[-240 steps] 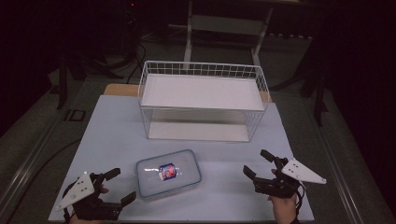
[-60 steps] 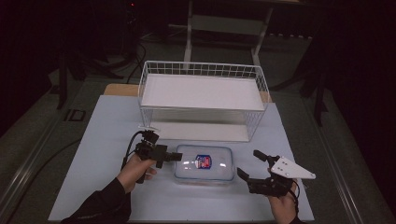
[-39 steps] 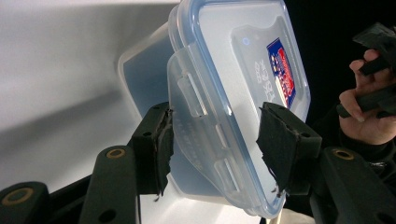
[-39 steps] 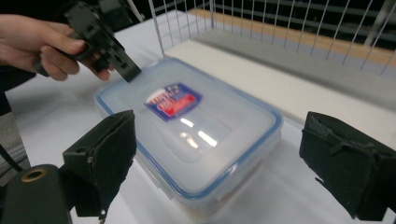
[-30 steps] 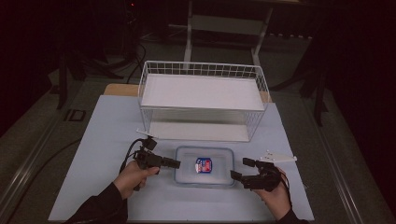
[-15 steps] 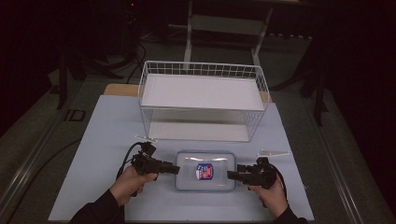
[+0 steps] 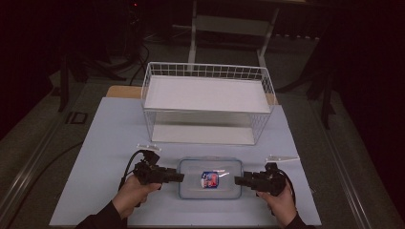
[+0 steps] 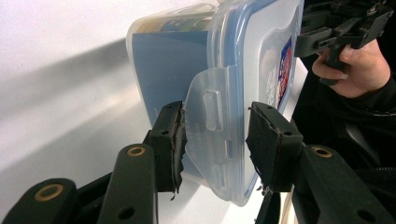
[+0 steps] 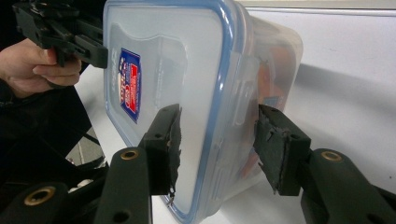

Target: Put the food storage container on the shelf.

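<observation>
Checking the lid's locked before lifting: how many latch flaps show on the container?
2: one latch flap between the left claw's jaws, another between the right claw's. Others may be hidden.

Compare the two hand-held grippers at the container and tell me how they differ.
The left hand-held gripper straddles the container's left end over its latch flap; the right hand-held gripper straddles the right end. A cable loops from the left one; the right one's is barely seen. Both are open, jaws either side of the lid edge.
</observation>
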Action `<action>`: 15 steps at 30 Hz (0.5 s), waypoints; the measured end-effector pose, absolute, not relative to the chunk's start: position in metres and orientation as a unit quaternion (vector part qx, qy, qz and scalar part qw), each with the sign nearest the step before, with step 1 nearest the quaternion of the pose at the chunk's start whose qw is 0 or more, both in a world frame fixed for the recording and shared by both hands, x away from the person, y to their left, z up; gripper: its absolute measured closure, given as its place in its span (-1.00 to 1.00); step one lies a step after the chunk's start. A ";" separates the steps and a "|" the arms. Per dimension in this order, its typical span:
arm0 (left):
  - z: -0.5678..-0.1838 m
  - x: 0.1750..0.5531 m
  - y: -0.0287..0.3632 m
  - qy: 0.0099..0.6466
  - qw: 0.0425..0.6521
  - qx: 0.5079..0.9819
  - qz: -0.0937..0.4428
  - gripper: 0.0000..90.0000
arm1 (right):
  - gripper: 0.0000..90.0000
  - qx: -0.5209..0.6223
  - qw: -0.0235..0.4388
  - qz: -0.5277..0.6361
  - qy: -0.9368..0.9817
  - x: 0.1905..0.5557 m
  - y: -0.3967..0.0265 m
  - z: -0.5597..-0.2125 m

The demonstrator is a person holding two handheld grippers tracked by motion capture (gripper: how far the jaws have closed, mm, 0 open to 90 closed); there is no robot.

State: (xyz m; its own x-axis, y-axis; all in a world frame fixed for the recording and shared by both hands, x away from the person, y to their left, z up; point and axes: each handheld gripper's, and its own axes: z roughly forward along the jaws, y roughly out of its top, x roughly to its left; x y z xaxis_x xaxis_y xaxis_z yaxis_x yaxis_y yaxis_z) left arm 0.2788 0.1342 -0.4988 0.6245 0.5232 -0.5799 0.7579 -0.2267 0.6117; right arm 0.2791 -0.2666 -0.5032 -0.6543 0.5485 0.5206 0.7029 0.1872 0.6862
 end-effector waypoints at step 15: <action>-0.466 0.279 0.137 0.410 0.491 0.763 -0.093 0.26 | 0.16 -0.402 0.067 -0.514 -0.755 0.283 -0.266 -0.480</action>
State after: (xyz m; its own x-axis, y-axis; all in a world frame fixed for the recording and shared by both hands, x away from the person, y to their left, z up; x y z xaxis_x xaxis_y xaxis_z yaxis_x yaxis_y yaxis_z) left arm 0.2787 0.1375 -0.4657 0.6464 0.5348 -0.5443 0.7167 -0.1806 0.6736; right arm 0.2833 -0.2661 -0.4800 -0.6672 0.5385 0.5146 0.6762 0.1480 0.7217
